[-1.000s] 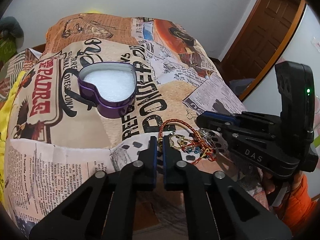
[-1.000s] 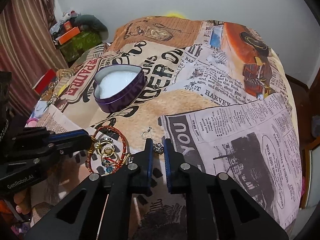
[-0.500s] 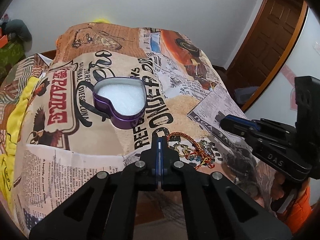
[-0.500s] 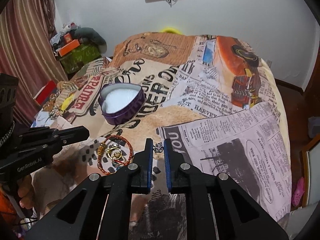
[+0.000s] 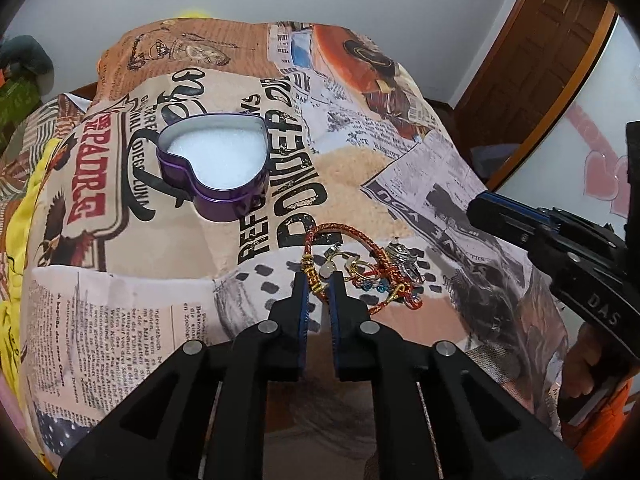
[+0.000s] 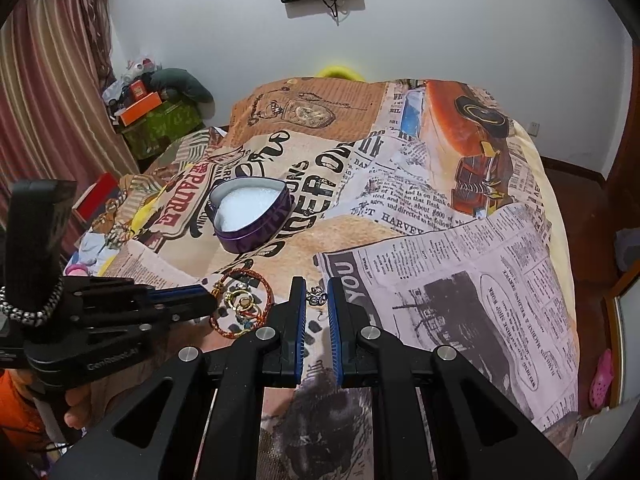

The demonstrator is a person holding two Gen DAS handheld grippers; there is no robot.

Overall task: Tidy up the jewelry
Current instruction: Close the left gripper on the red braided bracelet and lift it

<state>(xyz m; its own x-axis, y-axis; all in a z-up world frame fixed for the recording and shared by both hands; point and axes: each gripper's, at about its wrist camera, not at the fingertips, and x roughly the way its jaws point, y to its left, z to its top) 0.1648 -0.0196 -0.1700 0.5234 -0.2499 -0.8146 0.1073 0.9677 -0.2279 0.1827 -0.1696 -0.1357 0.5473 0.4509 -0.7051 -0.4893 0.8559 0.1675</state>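
A purple heart-shaped tin [image 5: 216,174] with white foam inside sits open on the printed bedspread; it also shows in the right wrist view [image 6: 250,214]. A pile of jewelry [image 5: 360,270] lies nearer: a red braided bracelet [image 5: 362,242], gold rings and a silver piece. My left gripper [image 5: 319,280] is open a little, its tips around the bracelet's gold clasp end. My right gripper [image 6: 317,286] is open a little, raised over a small silver earring [image 6: 317,296], beside the bracelet [image 6: 240,308].
The bedspread [image 6: 440,240] covers a bed that falls away at the right edge. Clutter and boxes [image 6: 152,108] stand at the far left by a curtain. A wooden door [image 5: 552,36] is at the far right.
My left gripper was shut half a second ago and has opened a little, coming down onto the bracelet's clasp end. My right gripper has risen and pulled back from the jewelry.
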